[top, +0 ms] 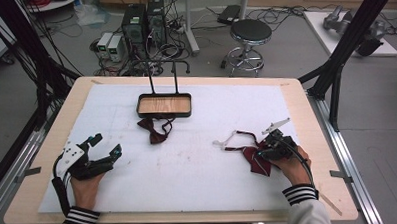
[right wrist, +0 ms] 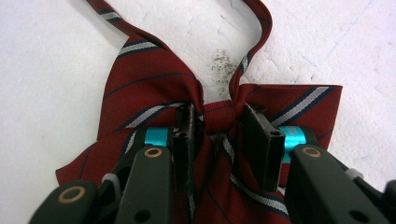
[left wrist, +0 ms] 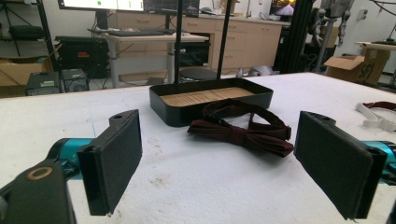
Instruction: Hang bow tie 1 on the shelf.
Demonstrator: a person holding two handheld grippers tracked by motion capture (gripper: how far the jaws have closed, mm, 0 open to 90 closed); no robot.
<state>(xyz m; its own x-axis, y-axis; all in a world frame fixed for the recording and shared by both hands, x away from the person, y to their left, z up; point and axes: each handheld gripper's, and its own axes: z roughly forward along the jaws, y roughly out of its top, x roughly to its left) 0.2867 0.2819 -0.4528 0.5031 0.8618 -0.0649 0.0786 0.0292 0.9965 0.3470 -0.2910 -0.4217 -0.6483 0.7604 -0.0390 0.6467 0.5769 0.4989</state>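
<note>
Right gripper [right wrist: 219, 135] view: jaws pinch striped bow tie [right wrist: 154, 79] at its knot. Left gripper [left wrist: 219, 163] view: jaws wide, dark bow tie [left wrist: 240, 133] beyond.

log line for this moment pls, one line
right gripper: shut on striped bow tie at its knot | left gripper: open, idle on table | plain bow tie: lying by black tray

Striped bow tie [right wrist: 154, 88]: dark red with grey and navy stripes; lies flat on the white table cover at the near right, wings spread, knot pinched at its middle; thin strap loops away behind it.
</note>
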